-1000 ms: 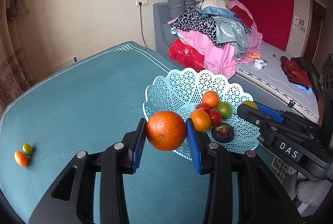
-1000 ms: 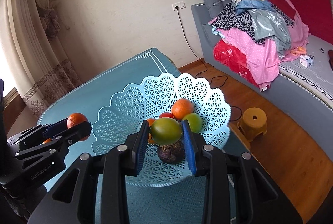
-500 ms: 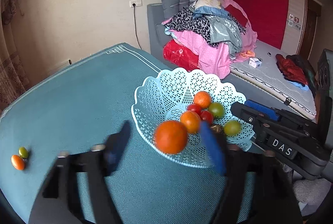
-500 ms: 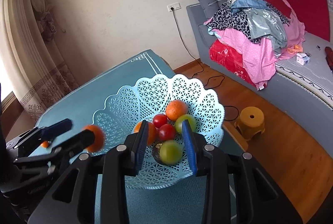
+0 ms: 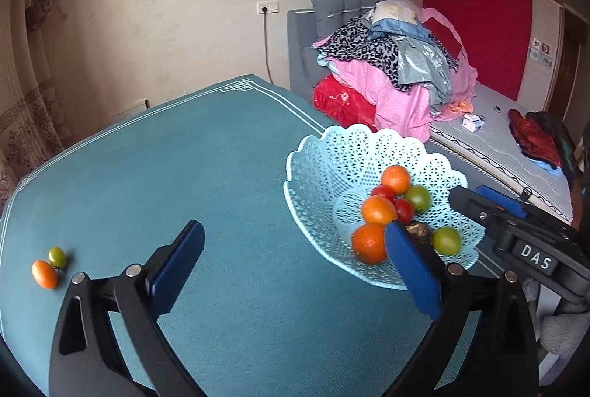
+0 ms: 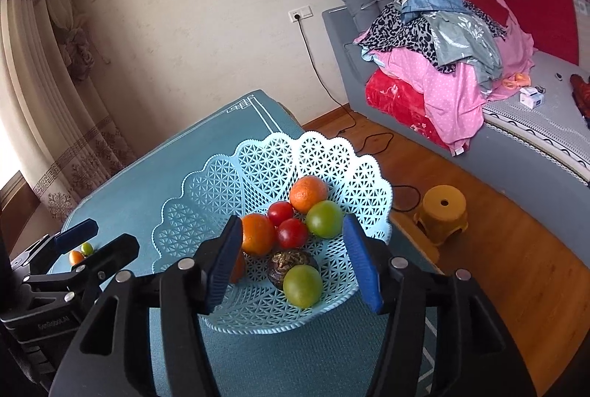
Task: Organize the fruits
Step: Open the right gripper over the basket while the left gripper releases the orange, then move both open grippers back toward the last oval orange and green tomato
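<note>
A light blue lattice basket (image 5: 324, 153) (image 6: 221, 190) stands on the teal table near its right edge. It holds oranges, red tomatoes, green fruits and a dark fruit. The dropped orange (image 5: 368, 243) lies at the basket's near side. The green fruit (image 6: 302, 285) lies in front by the dark fruit (image 6: 285, 264). My left gripper (image 5: 295, 264) is open and empty, left of the basket. My right gripper (image 6: 293, 266) is open and empty, above the basket's near rim. A small orange tomato (image 5: 45, 273) and a small green one (image 5: 57, 257) lie at the table's left.
The teal table (image 5: 184, 157) ends just right of the basket. Beyond are a wooden floor with a yellow stool (image 6: 444, 212), a grey sofa piled with clothes (image 6: 435, 39) and a bed (image 5: 509, 146).
Both grippers opened and pulled back. The orange dropped from the left gripper into the basket, and the green fruit dropped from the right gripper into the basket.
</note>
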### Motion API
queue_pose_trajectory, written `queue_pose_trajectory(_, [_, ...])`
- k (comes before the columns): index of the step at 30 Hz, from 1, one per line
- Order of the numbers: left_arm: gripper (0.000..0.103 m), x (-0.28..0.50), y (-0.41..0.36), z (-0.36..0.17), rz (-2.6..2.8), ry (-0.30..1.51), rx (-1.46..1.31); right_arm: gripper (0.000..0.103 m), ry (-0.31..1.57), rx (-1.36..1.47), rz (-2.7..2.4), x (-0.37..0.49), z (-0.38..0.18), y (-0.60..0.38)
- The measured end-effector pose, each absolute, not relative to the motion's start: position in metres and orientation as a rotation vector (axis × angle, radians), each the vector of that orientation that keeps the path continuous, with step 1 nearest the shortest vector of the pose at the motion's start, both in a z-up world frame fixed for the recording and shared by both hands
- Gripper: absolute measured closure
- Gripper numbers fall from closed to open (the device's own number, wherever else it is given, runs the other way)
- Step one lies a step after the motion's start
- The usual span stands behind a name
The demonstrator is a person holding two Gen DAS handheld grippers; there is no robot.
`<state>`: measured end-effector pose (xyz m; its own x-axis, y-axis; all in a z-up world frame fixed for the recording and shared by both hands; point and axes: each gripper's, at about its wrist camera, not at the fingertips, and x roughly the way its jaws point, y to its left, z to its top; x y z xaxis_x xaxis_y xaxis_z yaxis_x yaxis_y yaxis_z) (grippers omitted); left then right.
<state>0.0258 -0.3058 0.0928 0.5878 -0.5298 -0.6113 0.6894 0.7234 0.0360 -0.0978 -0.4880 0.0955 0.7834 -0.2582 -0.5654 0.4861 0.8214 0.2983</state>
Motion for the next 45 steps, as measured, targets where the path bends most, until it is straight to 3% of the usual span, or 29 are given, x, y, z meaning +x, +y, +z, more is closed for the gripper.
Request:
queue_pose_trajectory(3, [0.003,0.031,-0.299,0.091,-0.687,0.61,0.281,0.04,0.53,0.456,-0.421,-0.099,0.095,-0.488])
queue_pose_trajectory(23, [0.003,0.075,-0.22,0.082,-0.432,0.626,0.232,0.039,0.526,0.382,-0.352,-0.083,0.103,-0.445])
queue_pose_trajectory(27, [0.003,0.083,-0.203,0.081,-0.376,0.615,0.234,0.028,0.528,0.369,-0.324,-0.077,0.104,-0.432])
queue_pose_trajectory(45, [0.003,0.117,-0.12,0.064,-0.18,0.641,0.208,0.026,0.591,0.256,-0.138,-0.031,0.096,-0.344])
